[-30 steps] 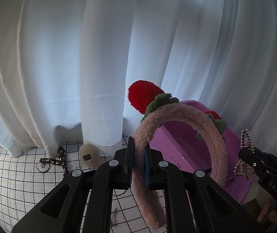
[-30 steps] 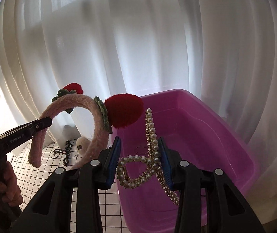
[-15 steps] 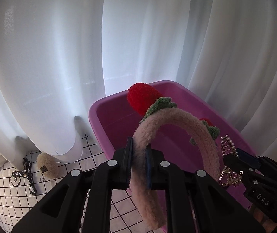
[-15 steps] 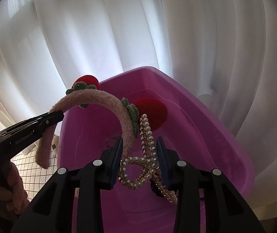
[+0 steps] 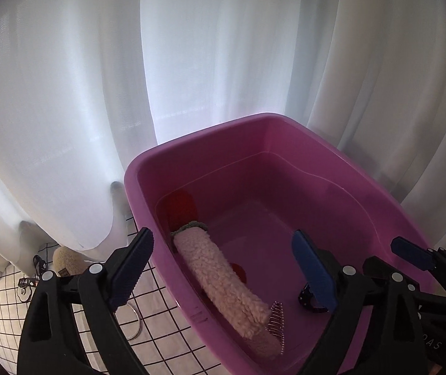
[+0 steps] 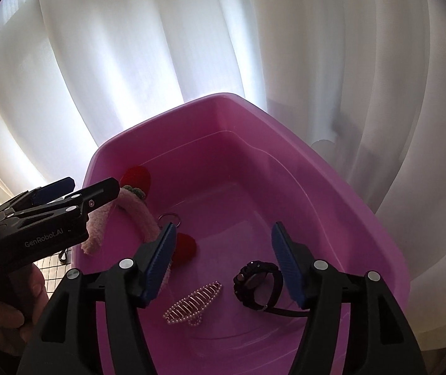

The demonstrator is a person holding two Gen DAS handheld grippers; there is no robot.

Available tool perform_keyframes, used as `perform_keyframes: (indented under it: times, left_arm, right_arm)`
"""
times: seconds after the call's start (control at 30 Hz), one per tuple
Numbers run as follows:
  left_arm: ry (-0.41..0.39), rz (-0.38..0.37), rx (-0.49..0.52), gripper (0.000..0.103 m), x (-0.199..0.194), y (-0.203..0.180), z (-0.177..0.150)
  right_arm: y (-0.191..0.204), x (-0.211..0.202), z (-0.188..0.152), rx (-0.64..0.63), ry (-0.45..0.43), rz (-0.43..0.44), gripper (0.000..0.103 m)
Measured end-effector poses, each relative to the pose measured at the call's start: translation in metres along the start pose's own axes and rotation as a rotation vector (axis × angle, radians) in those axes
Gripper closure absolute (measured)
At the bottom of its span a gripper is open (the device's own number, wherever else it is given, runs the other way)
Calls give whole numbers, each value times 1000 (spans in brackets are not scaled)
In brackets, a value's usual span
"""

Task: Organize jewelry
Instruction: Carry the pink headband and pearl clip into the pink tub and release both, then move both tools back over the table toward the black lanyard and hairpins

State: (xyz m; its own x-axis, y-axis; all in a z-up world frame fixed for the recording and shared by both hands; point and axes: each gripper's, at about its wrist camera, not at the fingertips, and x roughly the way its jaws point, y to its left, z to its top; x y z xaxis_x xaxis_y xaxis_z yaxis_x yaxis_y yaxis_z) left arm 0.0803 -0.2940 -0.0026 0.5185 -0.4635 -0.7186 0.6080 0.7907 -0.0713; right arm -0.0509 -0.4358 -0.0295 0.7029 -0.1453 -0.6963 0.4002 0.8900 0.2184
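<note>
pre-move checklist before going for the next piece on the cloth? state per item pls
1. Left gripper open, nothing held: ok.
2. Right gripper open, nothing held: ok.
3. Pink headband lying inside the purple bin: ok.
4. Pearl hair clip on the bin floor beside the black watch: ok.
5. Remaining pieces on the gridded cloth, fluffy keychain and metal ring, in view: ok.
6. Keychain free of the curtain hem: cannot tell.
</note>
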Motion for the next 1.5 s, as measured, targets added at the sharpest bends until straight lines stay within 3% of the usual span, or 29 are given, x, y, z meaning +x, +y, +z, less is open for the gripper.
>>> perform_keyframes:
  times: [0.23,0.57,0.87,1.13,1.3,1.5]
  left_arm:
    - [-6,-2,-65,8,-9,14,0]
    - [-76,20,-156,6,-62,51,-19]
    - [-110,134,-223,6,-125,135,-71]
    - [-69,319,-325,6,-157,237,-138]
    - [-20,344,-420,6,-152,276,-170]
    - [48,334,-431,6,-126,293,-195]
  right_arm:
    - [2,-13,-6,18,-15,38,39]
    - [31,-41,-23,11,-51,111,37]
    - [93,-49,-38,-80,-40,207,35]
    - [157,-46,-44,-172,-29,276,35]
    - [195,-32,-52,-223,4,302,35]
    - [233,5,-71,-260,86,313,34]
